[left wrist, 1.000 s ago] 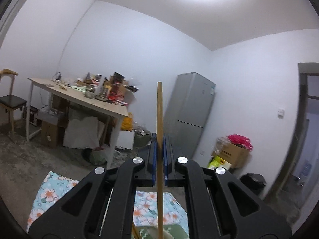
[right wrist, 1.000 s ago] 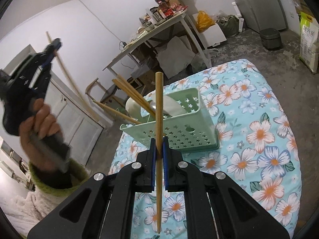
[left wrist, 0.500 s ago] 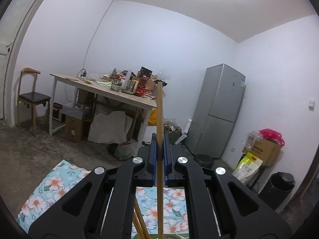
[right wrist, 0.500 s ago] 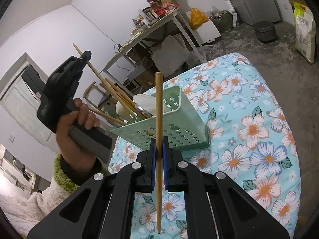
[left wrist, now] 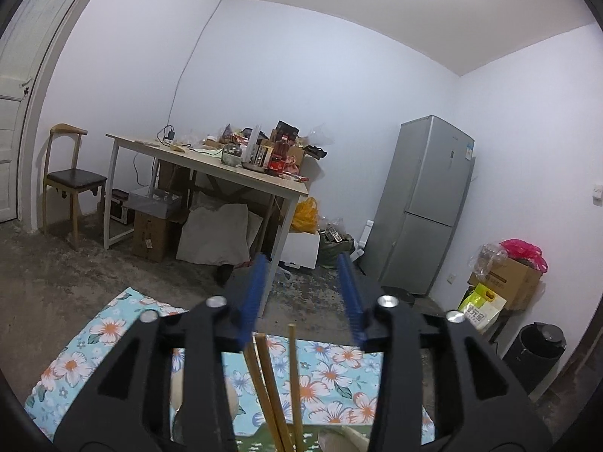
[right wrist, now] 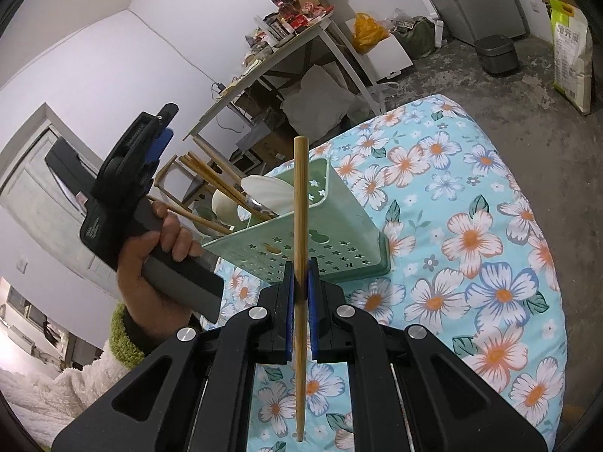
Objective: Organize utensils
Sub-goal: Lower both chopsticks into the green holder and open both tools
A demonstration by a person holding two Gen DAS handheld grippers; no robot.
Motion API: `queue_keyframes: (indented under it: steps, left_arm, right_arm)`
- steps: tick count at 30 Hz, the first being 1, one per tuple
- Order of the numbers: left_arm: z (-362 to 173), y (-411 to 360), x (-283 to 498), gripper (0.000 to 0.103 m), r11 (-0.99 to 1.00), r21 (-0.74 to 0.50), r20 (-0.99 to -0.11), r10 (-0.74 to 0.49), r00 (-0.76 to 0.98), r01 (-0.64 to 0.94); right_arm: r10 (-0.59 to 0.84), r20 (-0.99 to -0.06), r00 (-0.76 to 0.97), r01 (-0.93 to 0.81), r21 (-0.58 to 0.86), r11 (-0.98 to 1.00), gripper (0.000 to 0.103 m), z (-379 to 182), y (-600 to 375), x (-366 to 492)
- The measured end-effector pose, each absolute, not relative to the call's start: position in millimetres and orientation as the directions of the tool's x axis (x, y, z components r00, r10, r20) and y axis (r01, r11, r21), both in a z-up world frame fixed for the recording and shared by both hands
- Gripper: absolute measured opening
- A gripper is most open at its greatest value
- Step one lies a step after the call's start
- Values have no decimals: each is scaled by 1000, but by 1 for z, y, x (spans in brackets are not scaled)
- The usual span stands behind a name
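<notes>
A green perforated utensil holder point(right wrist: 301, 252) stands on a floral cloth point(right wrist: 471, 248). It holds several wooden chopsticks point(right wrist: 211, 179) and white spoons point(right wrist: 267, 192). My right gripper point(right wrist: 300, 278) is shut on one wooden chopstick point(right wrist: 300, 207), held upright just in front of the holder. My left gripper point(left wrist: 303, 293) is open and empty above the holder; it also shows in the right wrist view point(right wrist: 162, 132). The chopstick tops point(left wrist: 271, 376) stick up between its fingers.
A cluttered wooden table point(left wrist: 211, 165) and a chair point(left wrist: 69, 177) stand at the back wall. A grey fridge point(left wrist: 426, 203) is at the right, with boxes point(left wrist: 508, 278) and a black bin point(left wrist: 535, 350) beside it.
My left gripper has opened and let its chopstick go; that chopstick now stands in the holder. My right gripper still grips its chopstick and has moved a little closer to the holder.
</notes>
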State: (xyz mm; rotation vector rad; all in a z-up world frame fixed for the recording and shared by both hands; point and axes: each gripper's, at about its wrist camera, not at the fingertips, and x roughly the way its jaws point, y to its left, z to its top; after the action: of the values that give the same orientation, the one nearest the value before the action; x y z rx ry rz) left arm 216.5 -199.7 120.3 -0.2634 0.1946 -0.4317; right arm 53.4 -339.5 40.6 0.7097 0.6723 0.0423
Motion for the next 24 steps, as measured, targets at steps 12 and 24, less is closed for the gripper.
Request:
queue_keyframes:
  steps: [12, 24]
  left_arm:
    - [154, -125, 171, 75, 826, -315, -164, -533, 830, 468]
    - [87, -52, 138, 86, 891, -107, -448, -440, 779, 442]
  right_arm:
    - [191, -443, 876, 40, 462, 886, 7, 121, -320, 67]
    - [247, -236, 940, -221, 132, 966, 7, 206, -264, 126]
